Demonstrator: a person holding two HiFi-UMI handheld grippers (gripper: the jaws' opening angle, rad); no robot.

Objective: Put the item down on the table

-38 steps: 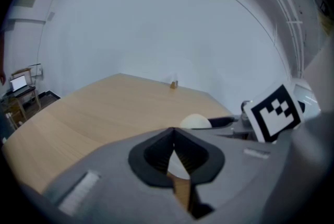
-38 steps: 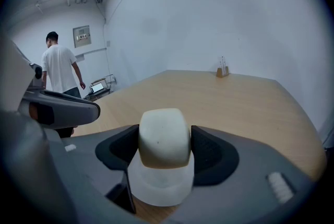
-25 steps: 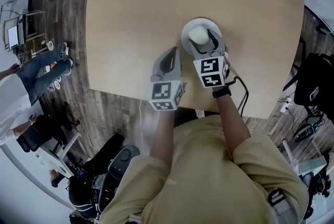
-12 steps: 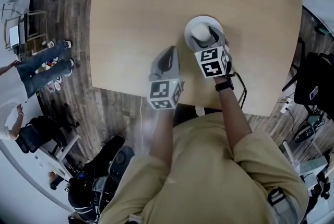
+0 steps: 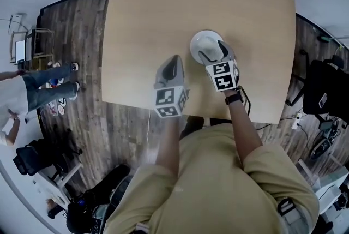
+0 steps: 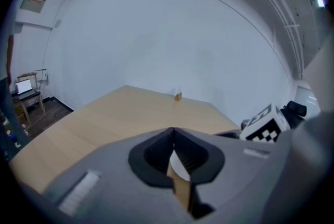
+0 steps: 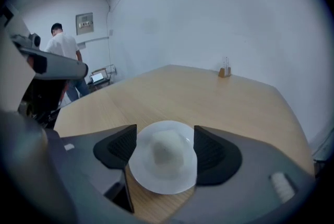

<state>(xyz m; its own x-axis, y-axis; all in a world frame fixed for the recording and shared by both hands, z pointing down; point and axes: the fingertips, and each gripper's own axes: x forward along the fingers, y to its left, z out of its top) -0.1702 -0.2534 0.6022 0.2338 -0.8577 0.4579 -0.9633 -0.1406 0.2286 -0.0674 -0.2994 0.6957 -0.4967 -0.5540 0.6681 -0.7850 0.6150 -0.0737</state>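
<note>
A white plate (image 5: 202, 39) (image 7: 156, 178) rests on the light wooden table (image 5: 163, 9), near its front edge. A white lump (image 7: 166, 151) lies in the plate's middle. My right gripper (image 5: 216, 53) (image 7: 165, 139) is open, its dark pads (image 7: 117, 147) spread to either side of the plate and just above its near half. Whether the pads touch the rim I cannot tell. My left gripper (image 5: 173, 64) (image 6: 173, 137) hovers to the left of the plate, shut with nothing in it. A sliver of the plate shows behind its jaws.
A small brown object (image 7: 224, 71) (image 6: 178, 96) stands at the table's far edge. A person in a white shirt (image 7: 62, 45) stands on the wooden floor to the left, by a desk with a laptop (image 6: 23, 86). Dark bags (image 5: 322, 91) sit right of the table.
The head view has drifted, so the table sits differently in frame. Both grippers keep much the same stance, the right one over the plate. The person on the left has stepped further away.
</note>
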